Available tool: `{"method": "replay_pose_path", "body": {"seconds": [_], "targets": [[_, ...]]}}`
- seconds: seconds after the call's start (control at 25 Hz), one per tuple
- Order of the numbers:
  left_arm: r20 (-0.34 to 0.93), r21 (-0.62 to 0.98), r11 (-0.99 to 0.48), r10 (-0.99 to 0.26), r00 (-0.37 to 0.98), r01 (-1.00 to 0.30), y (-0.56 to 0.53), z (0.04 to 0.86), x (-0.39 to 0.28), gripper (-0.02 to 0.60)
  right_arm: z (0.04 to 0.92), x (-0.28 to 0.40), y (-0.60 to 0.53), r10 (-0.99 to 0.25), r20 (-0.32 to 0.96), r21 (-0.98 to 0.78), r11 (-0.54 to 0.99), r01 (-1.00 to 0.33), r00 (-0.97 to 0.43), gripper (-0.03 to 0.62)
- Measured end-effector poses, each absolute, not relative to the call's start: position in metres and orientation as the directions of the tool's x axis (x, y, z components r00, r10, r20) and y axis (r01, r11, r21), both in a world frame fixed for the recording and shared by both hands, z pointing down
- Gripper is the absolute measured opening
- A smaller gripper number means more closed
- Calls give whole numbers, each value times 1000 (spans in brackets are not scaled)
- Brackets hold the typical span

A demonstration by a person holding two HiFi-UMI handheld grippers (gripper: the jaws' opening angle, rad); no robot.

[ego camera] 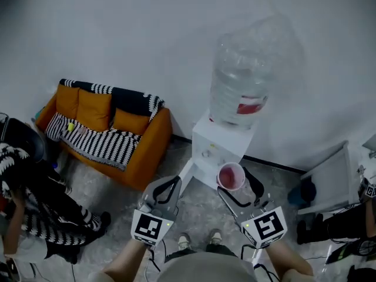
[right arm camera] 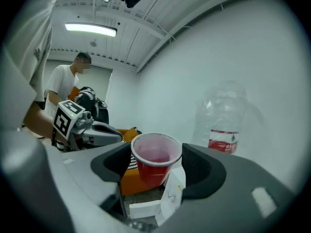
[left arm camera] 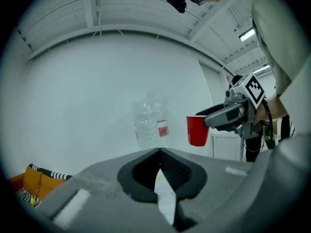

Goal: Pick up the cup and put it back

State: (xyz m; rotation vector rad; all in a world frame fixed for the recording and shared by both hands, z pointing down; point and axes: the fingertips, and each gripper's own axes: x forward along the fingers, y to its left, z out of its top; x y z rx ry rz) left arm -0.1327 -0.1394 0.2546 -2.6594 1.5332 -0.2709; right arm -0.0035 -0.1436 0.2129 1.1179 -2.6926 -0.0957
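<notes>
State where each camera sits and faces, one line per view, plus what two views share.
Head view: on the head, looking steeply down at the dispenser; forearms, left gripper, right gripper show.
Left gripper view: rides the left gripper, faces the wall; its shut fingers show.
Right gripper view: rides the right gripper, faces the water bottle; fingers hold the cup.
Shared: all three show the cup.

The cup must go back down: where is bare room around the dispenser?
Bare floor between the orange sofa and the water dispenser, and between the dispenser and the white table. Crowded at far left, around the seated person.
</notes>
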Motion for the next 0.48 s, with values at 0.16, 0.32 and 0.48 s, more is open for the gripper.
{"method": "replay_pose_path", "body": {"seconds": [0.16, 0.32, 0.48], "targets": [[108, -66, -485, -872, 477, -872, -125, 241, -126, 2, 199, -3, -125, -687, 182, 127, 726, -676, -704, 331], [120, -70, -487, -870, 478, -870, -120, 242, -115, 2, 204, 3, -116, -673, 189, 119, 739, -663, -716, 331], [126, -54, -488, -869, 479, -871, -121, 242, -105, 2, 208, 8, -115, -668, 186, 101, 742, -663, -720, 331]]}}
